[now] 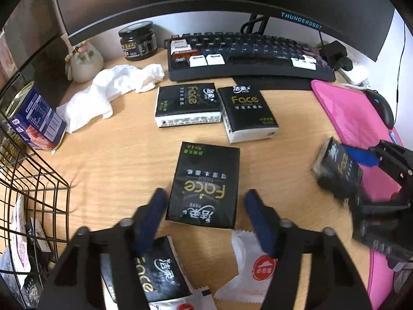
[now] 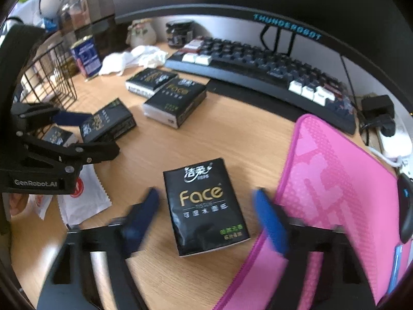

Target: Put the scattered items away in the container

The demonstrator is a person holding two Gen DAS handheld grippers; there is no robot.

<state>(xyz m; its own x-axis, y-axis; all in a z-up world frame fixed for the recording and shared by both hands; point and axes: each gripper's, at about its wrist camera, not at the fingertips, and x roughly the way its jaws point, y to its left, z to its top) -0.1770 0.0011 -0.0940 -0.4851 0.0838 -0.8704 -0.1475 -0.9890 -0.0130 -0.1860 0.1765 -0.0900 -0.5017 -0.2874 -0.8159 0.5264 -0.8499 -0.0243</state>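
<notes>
Left wrist view: both grippers (image 1: pixel 204 201) (image 2: pixel 206 204) are spread astride tissue packs (image 1: pixel 204 186) (image 2: pixel 205 206), unpinched, so slick wrappers could be squeezed out sideways.

Bare counter (image 1: pixel 124 155) is being left open between the wire basket (image 1: pixel 38 188) and the tissue packs. The way back is being blocked by the keyboard (image 1: pixel 247 54) and the two packs (image 1: pixel 188 103) lying before it. The right side is being taken up by the pink pad (image 2: pixel 335 175).
</notes>
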